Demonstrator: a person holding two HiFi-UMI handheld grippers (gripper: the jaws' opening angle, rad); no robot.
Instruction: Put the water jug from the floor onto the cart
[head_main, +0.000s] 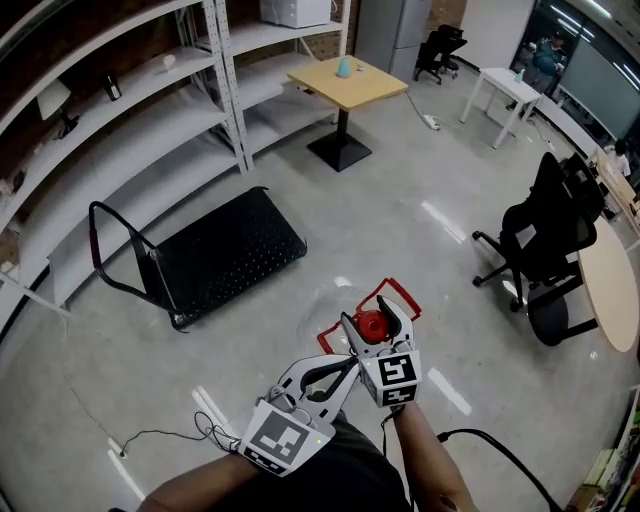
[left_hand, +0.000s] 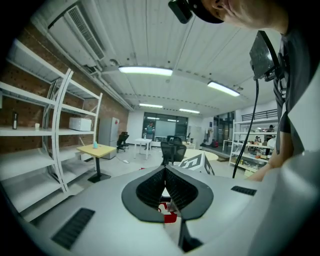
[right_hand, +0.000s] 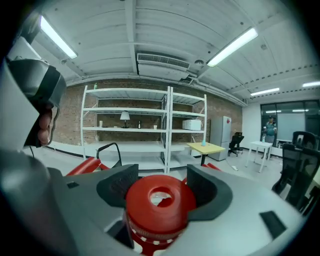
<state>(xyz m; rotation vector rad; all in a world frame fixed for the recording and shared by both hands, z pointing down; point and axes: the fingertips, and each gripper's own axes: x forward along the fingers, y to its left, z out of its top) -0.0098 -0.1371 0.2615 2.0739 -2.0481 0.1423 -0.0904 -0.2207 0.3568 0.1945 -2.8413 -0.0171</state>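
Grey polished floor (head_main: 400, 200) under steel shelving (head_main: 150, 110). Clamped around the red cap of the upright water jug (head_main: 372, 327), the right tool (head_main: 373, 317); at its 7 o'clock the left tool (head_main: 345, 362), tips together, seemingly gripping nothing. Well apart at 10 o'clock, the cart (head_main: 230, 250), deck bare, long axis running 8 to 2 o'clock. Likely needs a carry forward-left.

Red cap on the jug (right_hand: 160, 200), red frame (head_main: 402, 294), black dotted cart (head_main: 235, 250), black-and-white square markers on the pale grey left gripper (head_main: 348, 362) and right gripper (head_main: 372, 325), yellow table (head_main: 348, 80), black chair (head_main: 545, 230), white shelves (head_main: 150, 115), glossy grey floor (head_main: 400, 200).
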